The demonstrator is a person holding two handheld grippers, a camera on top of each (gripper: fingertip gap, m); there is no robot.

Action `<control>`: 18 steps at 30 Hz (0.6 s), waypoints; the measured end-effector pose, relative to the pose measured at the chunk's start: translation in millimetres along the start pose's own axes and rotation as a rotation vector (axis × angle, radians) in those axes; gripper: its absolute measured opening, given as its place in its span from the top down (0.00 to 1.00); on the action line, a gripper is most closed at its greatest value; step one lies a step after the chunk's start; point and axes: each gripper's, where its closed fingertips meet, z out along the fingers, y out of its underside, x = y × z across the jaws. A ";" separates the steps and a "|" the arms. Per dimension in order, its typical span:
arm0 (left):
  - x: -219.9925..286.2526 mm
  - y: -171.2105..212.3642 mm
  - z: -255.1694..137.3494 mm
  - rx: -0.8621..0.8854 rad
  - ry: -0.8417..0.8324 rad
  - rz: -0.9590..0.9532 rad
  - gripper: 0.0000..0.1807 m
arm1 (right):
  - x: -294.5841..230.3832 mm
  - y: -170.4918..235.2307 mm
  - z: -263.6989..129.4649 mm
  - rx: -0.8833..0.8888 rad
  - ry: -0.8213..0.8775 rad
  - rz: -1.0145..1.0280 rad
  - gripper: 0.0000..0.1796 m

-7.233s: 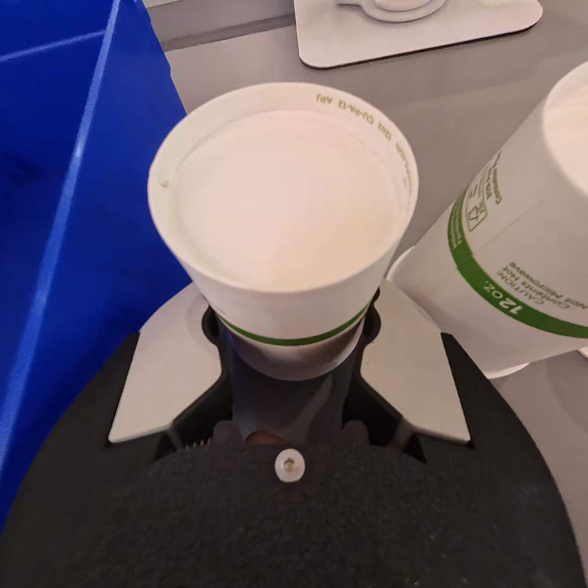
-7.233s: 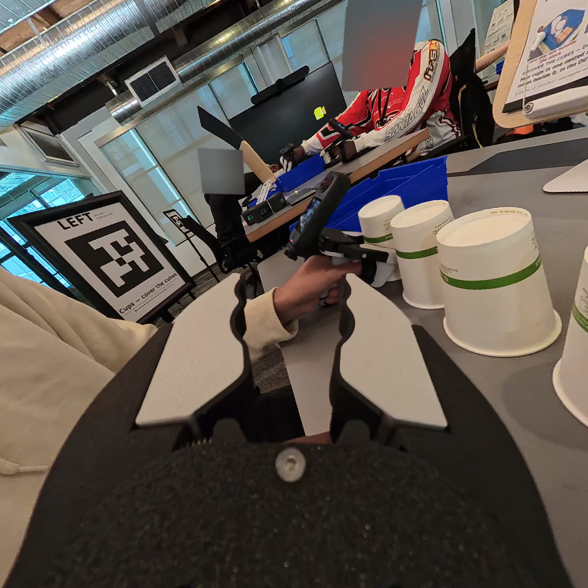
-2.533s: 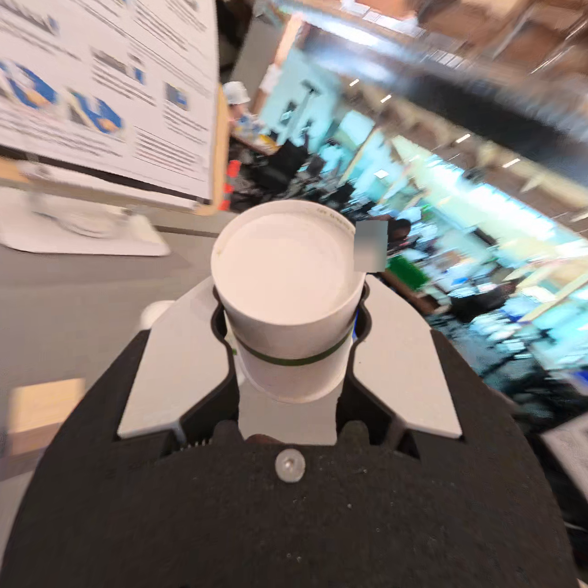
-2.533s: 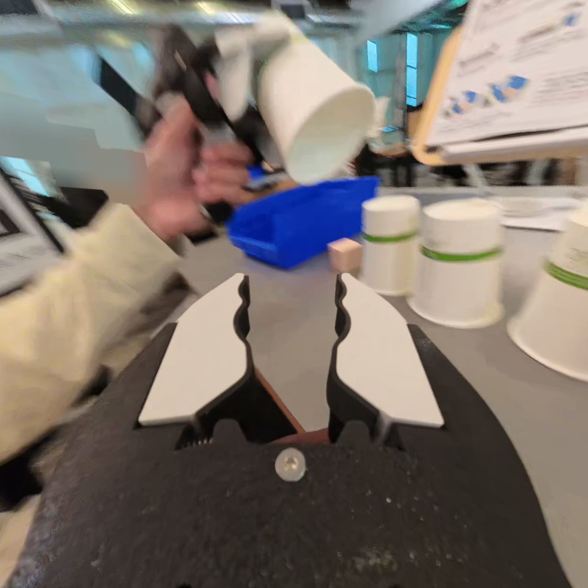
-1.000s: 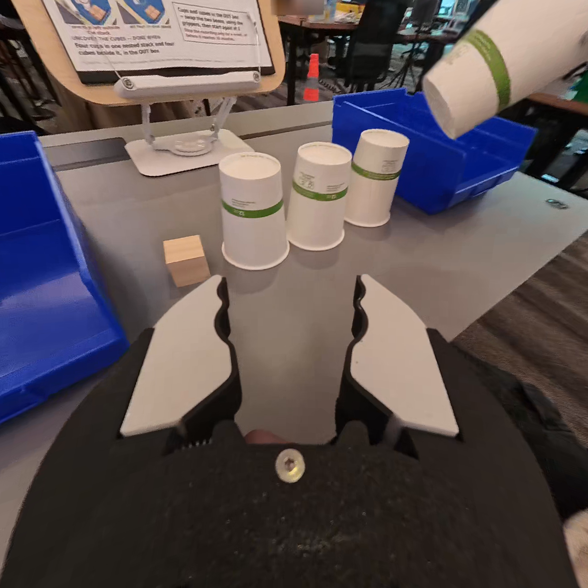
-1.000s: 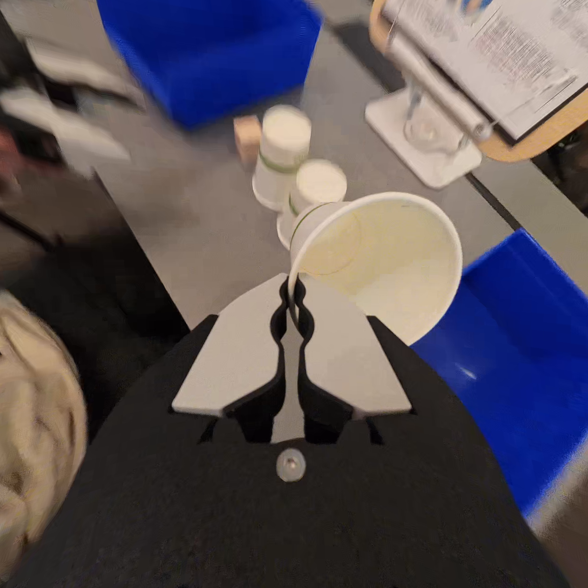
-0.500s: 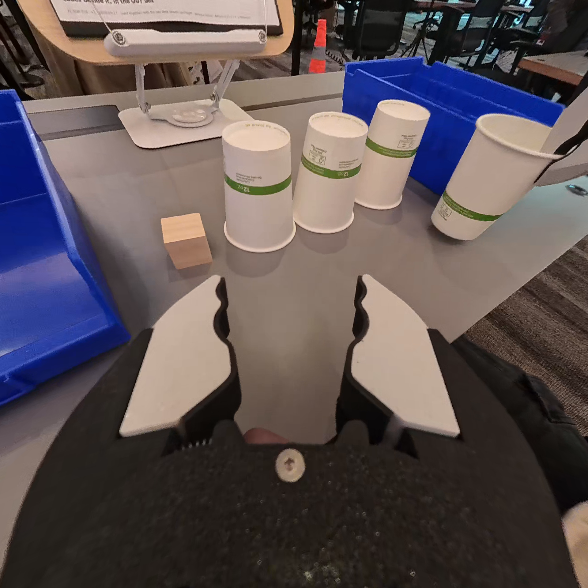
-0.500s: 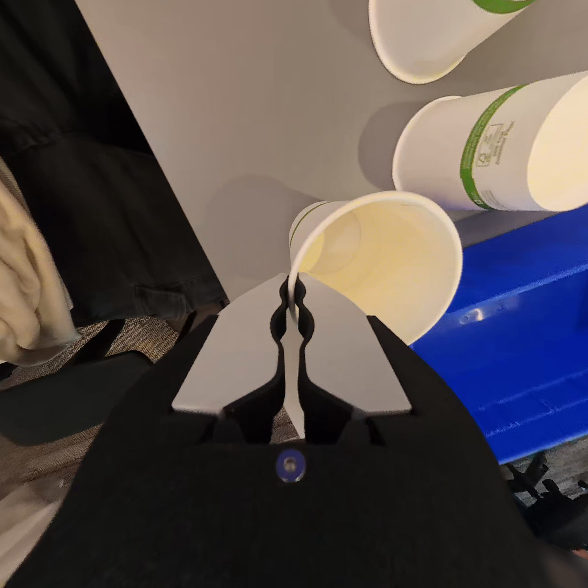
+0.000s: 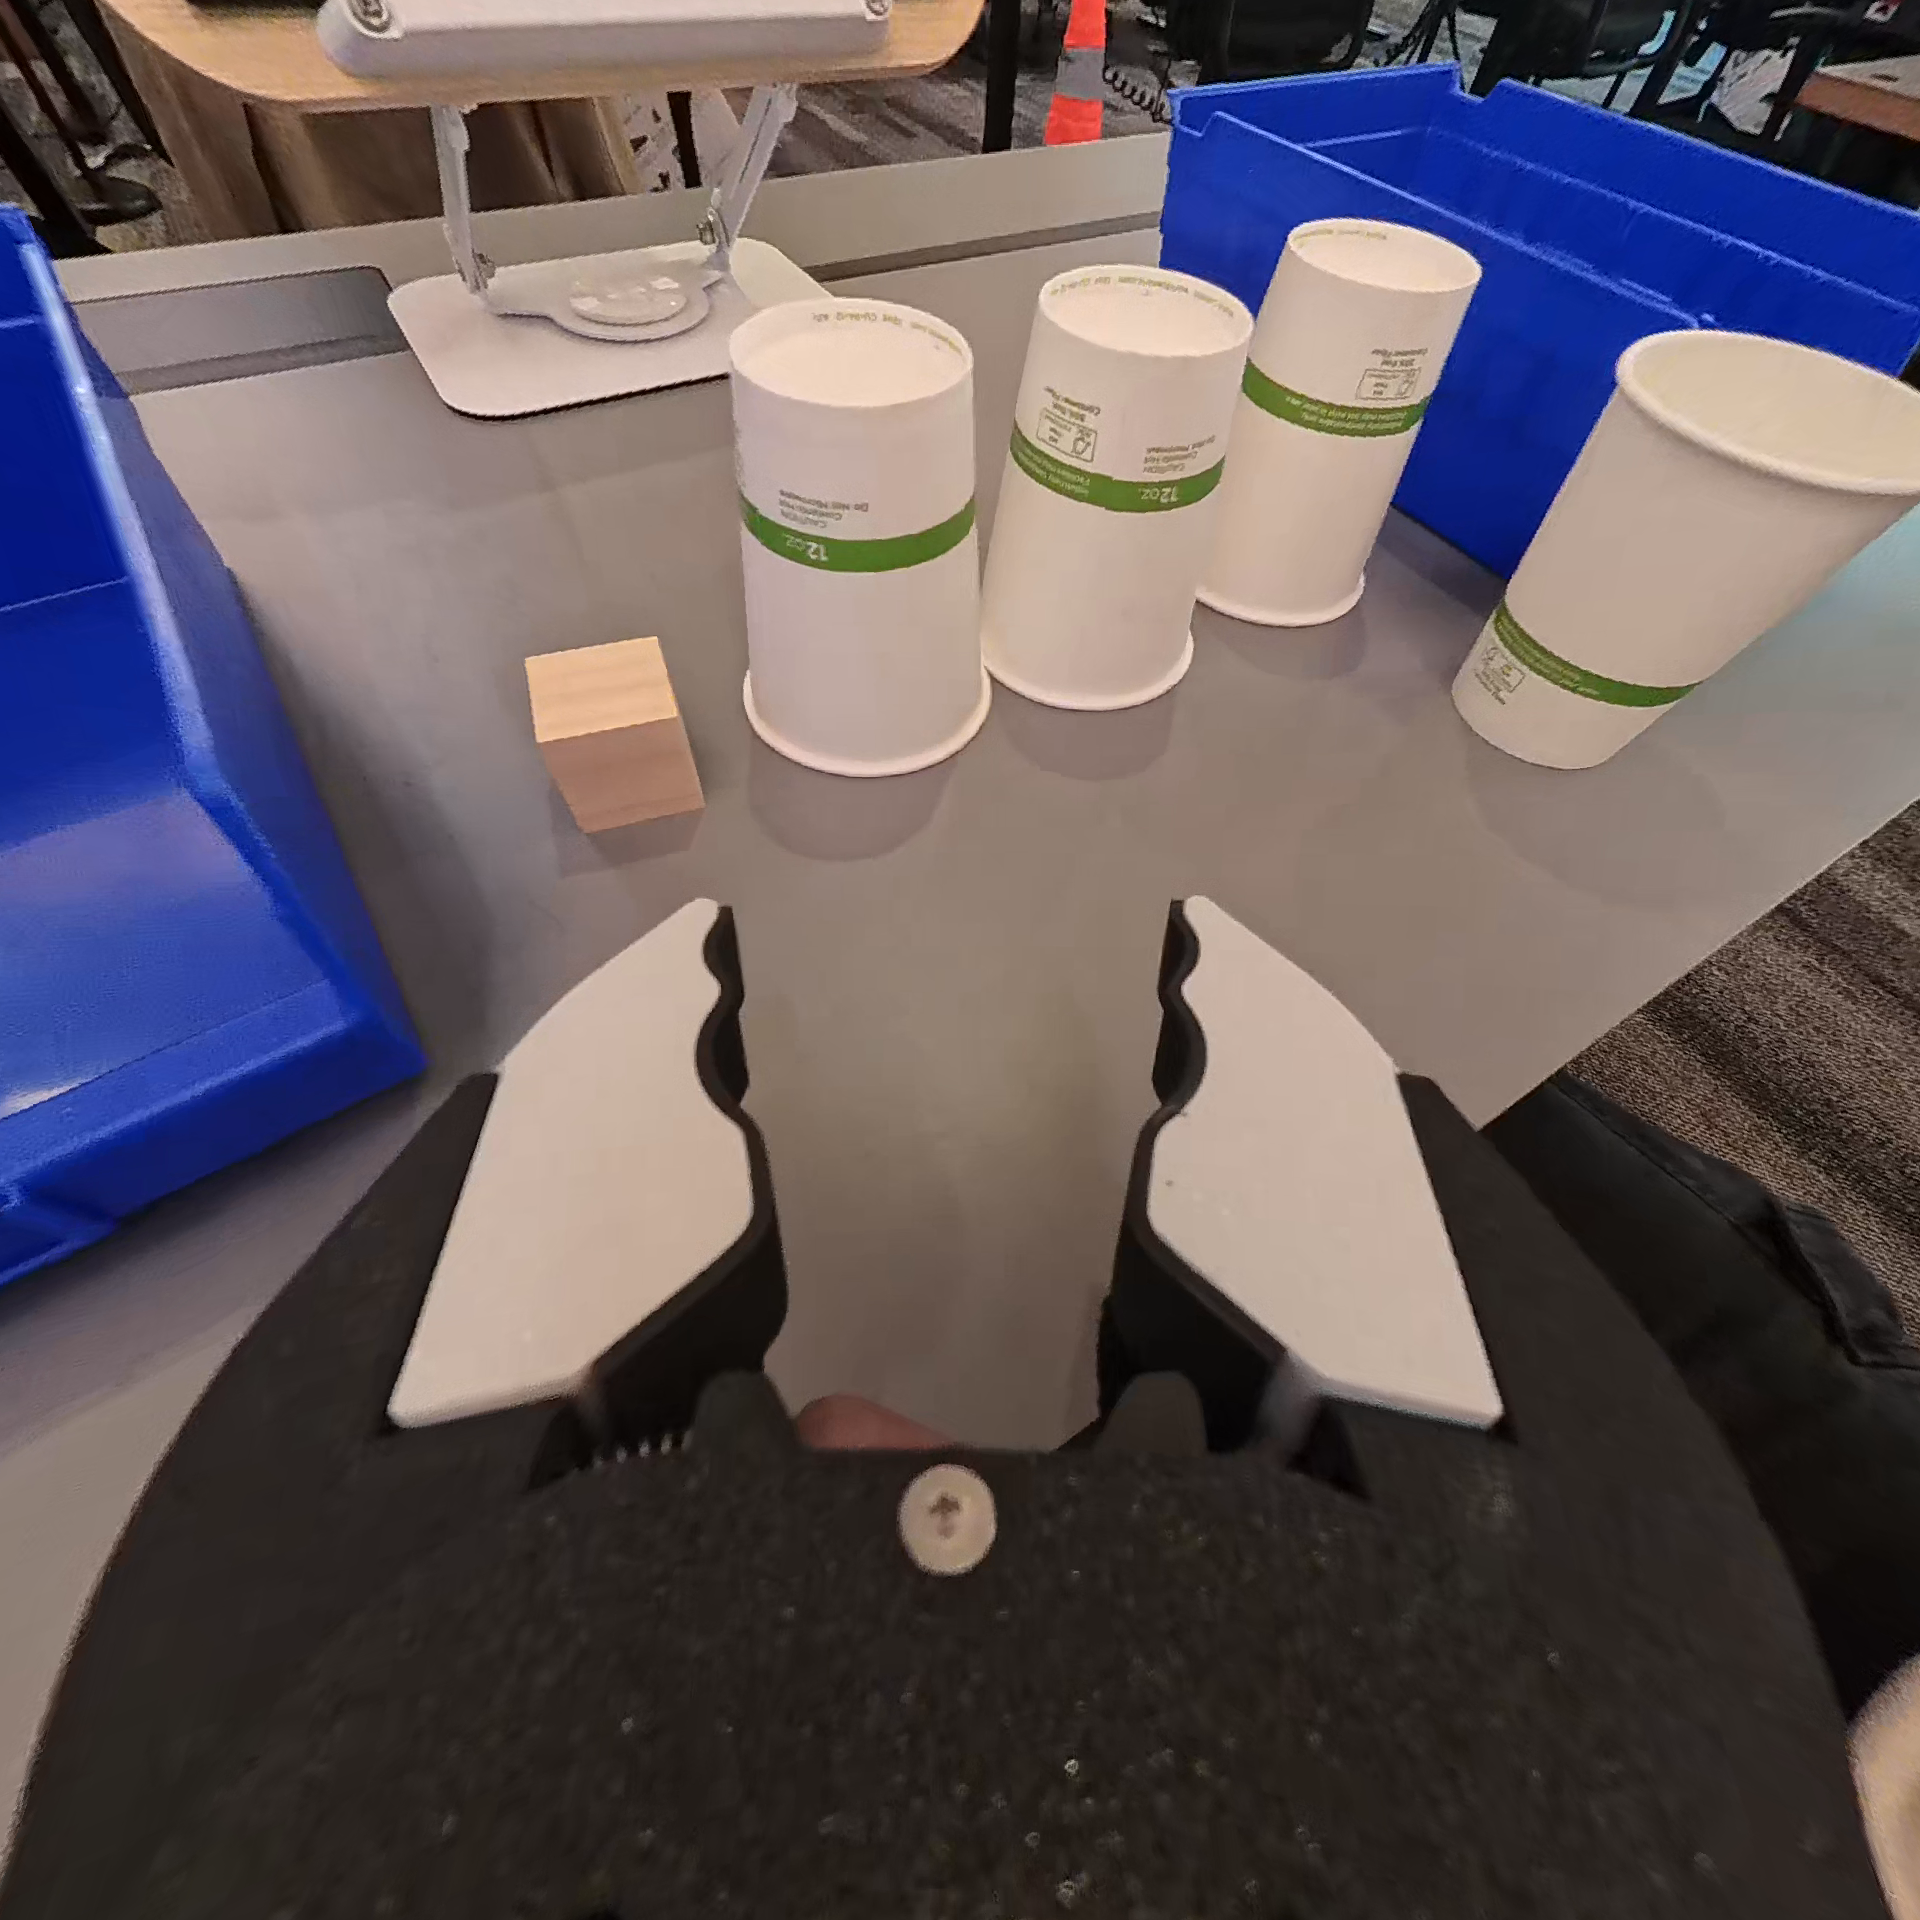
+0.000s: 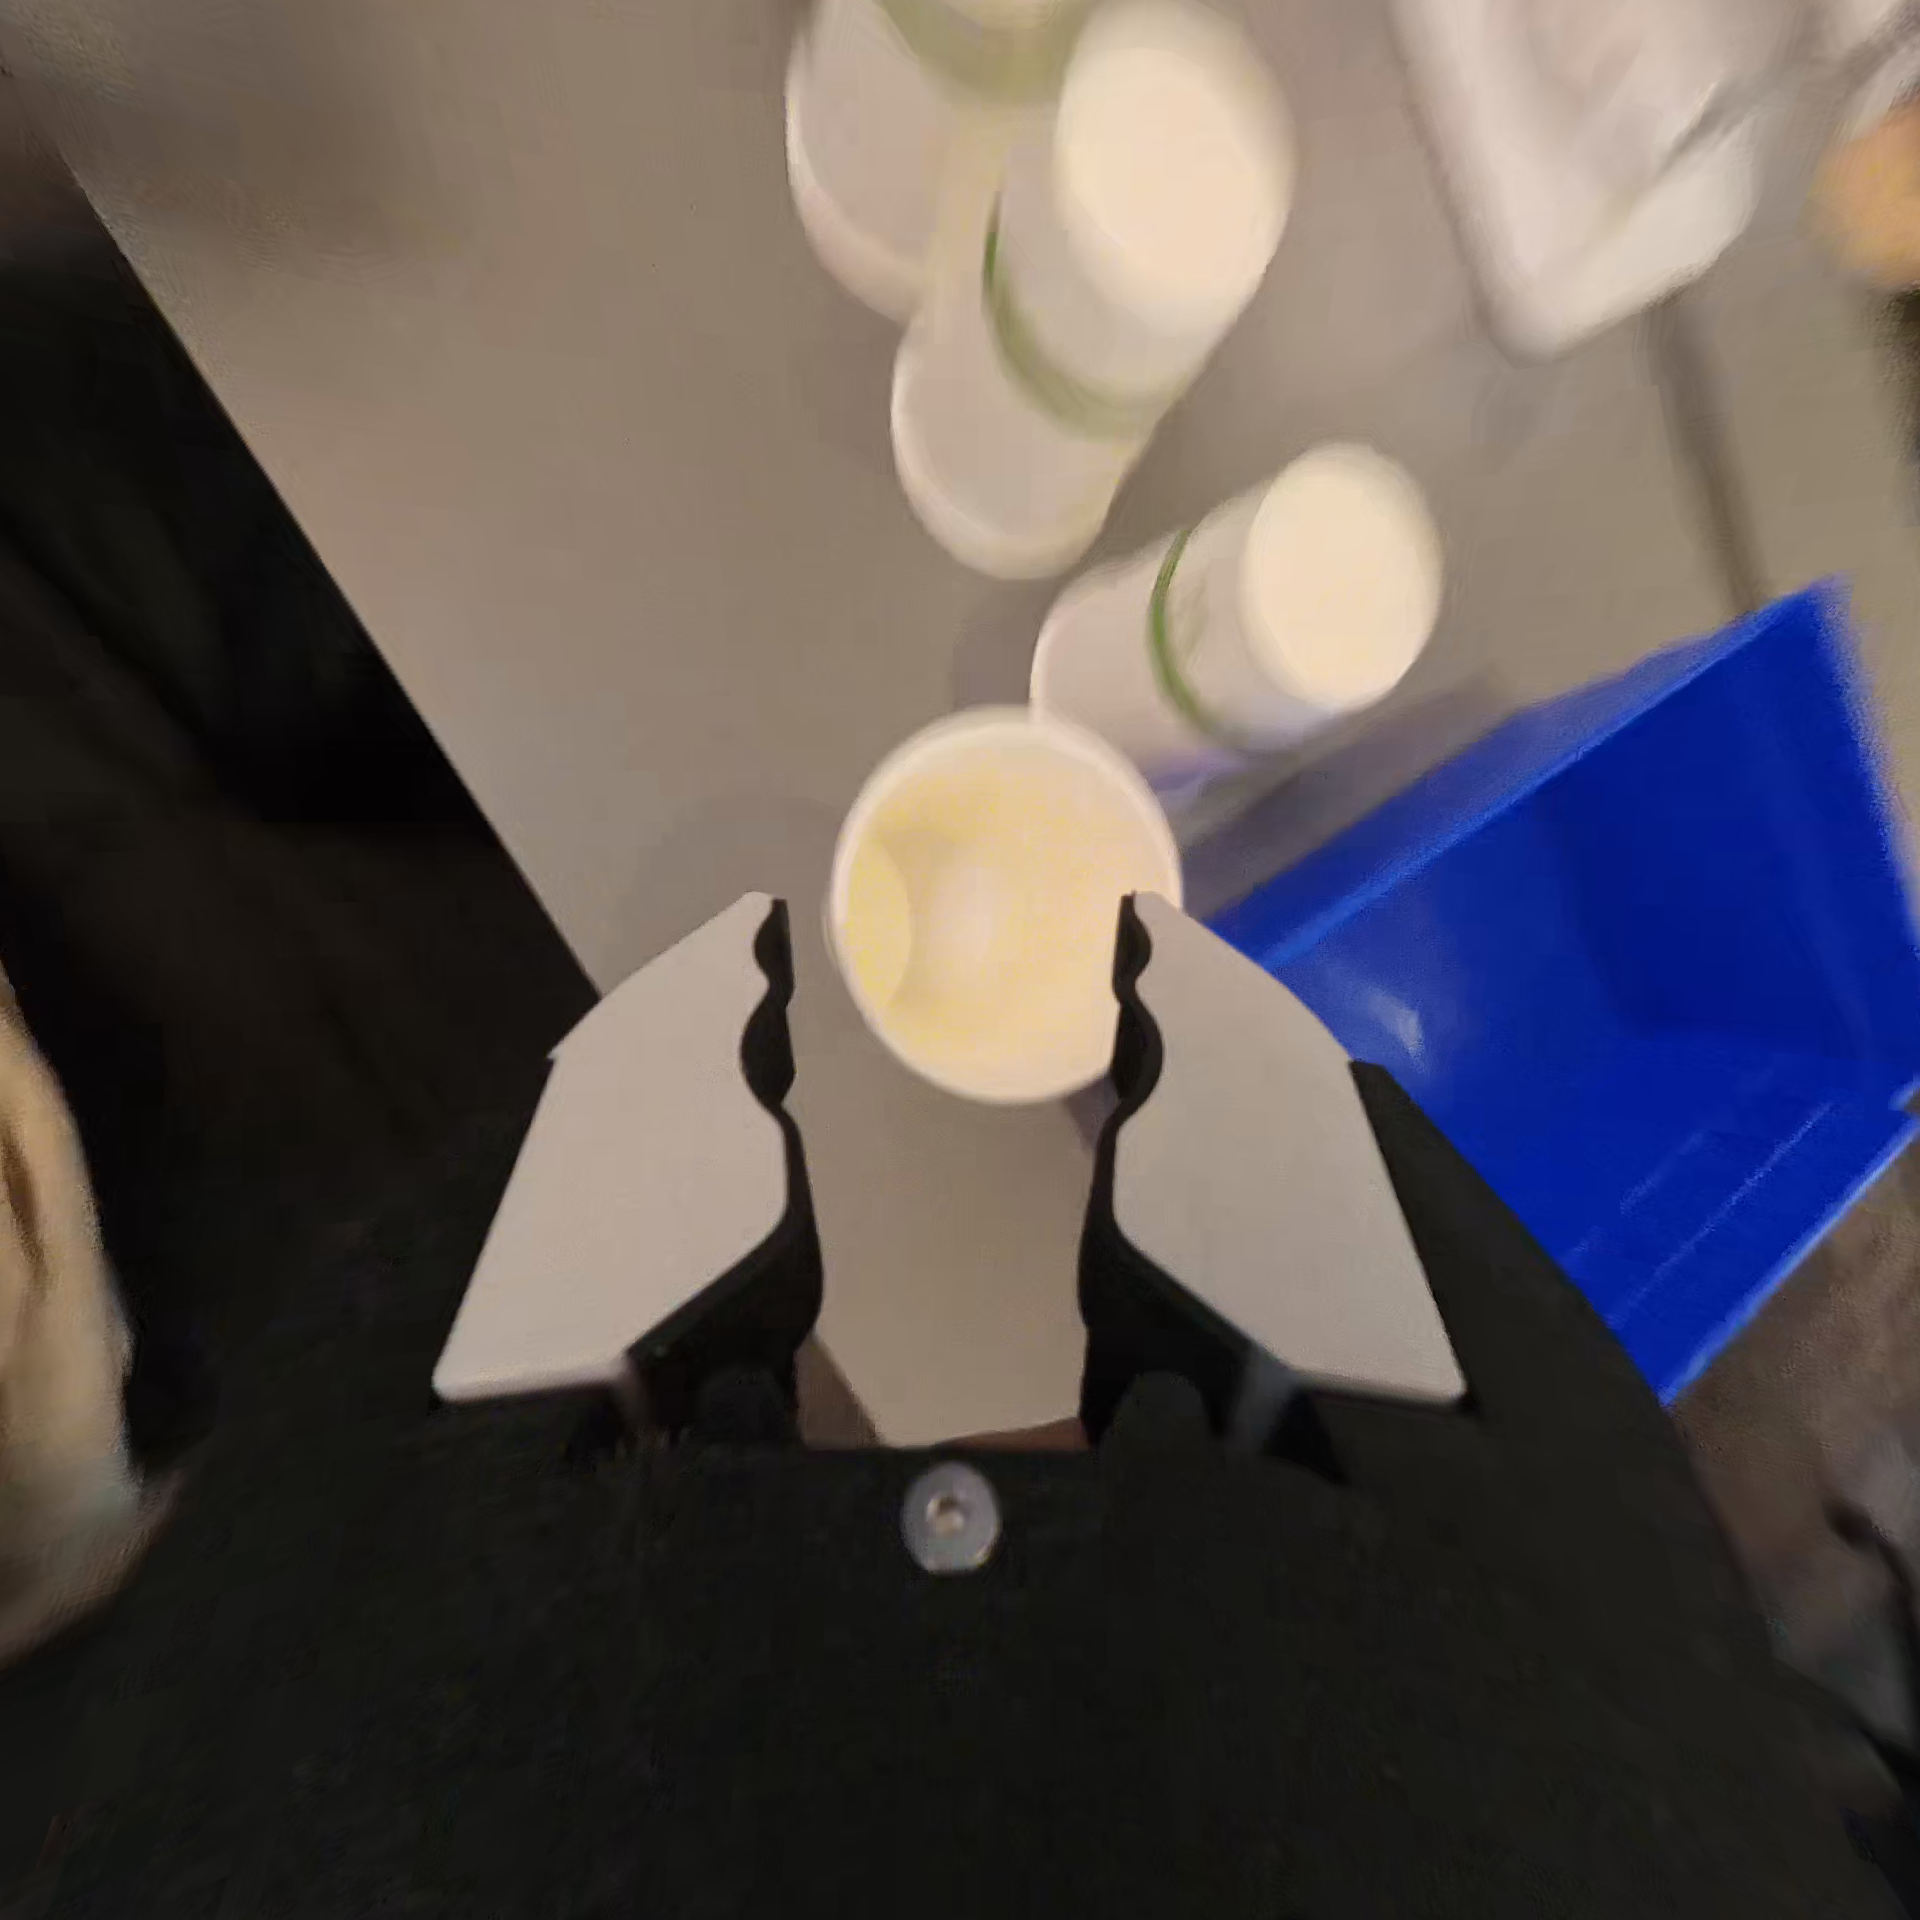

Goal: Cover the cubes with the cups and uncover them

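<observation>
The grey counter [image 9: 436, 540] fills both views. In the left wrist view a blue bin [image 9: 156, 831] sits at 9 o'clock and a second bin [image 9: 1621, 249] at 1 o'clock, with a white stand [image 9: 603, 312] on the counter at 12 o'clock.

Three cups stand upside down in a row across the middle: the left cup [image 9: 862, 561], the middle cup [image 9: 1112, 509] just beside it, and the right cup [image 9: 1330, 426] against the second bin. A fourth cup, the open cup [image 9: 1683, 551], stands mouth-up at 3 o'clock, apart from the row.

One wooden cube [image 9: 613, 732] lies uncovered just beside the left cup, at its 9 o'clock.

The left gripper [image 9: 945, 987] hangs released over bare counter at 6 o'clock, jaws wide and holding nothing.

The right wrist view is blurred. The right gripper [image 10: 951, 966] is released, jaws spread, with the open cup [image 10: 1003, 904] seen from above between its tips; whether they touch it cannot be told. The bin [image 10: 1621, 935] lies at 3 o'clock.
</observation>
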 end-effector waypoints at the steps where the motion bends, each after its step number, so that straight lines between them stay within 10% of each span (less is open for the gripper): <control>1: -2.0 -0.2 -0.5 -0.001 -0.008 -0.001 0.58 | -4.9 -21.2 -13.2 0.167 0.024 0.019 0.69; 7: -12.7 4.2 6.7 -0.043 -0.061 0.028 0.57 | -107.3 -79.7 -13.1 1.003 -0.134 0.295 0.73; 18: -33.7 -50.3 106.7 -0.056 -0.179 0.000 0.54 | -150.9 -54.8 56.0 0.911 -0.078 0.275 0.75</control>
